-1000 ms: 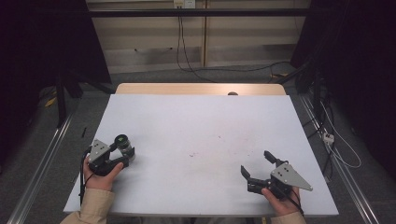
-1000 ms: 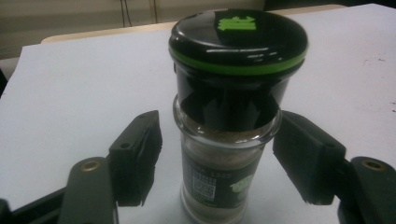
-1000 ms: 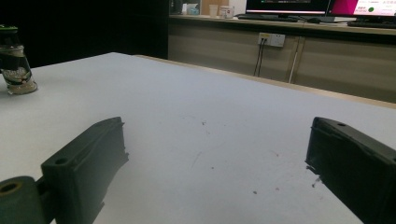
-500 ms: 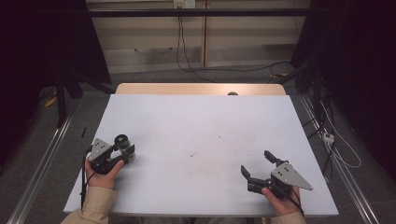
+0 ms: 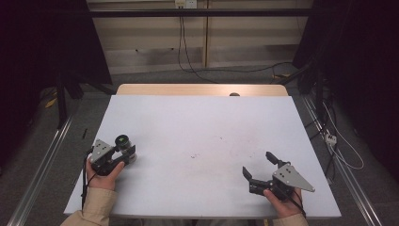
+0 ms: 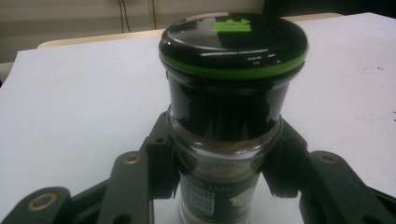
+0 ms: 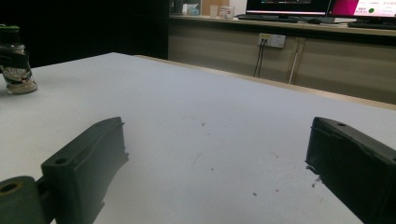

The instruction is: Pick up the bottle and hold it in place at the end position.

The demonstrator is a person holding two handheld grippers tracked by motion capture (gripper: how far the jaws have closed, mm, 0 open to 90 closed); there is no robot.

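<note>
L gripper [image 5: 123, 151] sits near the table's [image 5: 202, 127] front-left edge, clenched on a spice jar [image 5: 123, 145]. Its jaws have just been closing, w/ the jar between them; in the left gripper view both black jaws press the glass body from either side, just below the jar's black cap. Jar [image 6: 231, 116] stands upright on the white table top, base down. Cap is black w/ a green ring round its rim and a green mark on top. Glass part holds brownish powder, level up near the cap's lower edge. Label w/ small print and a square code low on the jar front; print too small to read.

R gripper [image 5: 256, 167] rests near the front-right edge, well apart from the jar, jaws spread wide, nothing between them. In the right gripper view [image 7: 215, 154] the two jaws stand at either side w/ bare table between, a few small dark specks on the surface. Jar [image 7: 16, 63] shows far off at that view's left, L gripper's jaws round it.

A hand in a beige sleeve [image 5: 94, 209] holds each gripper from the bottom of the high view. Cables [image 5: 188, 56] hang down the wall beyond the table's far edge; more cables on the floor at right.
</note>
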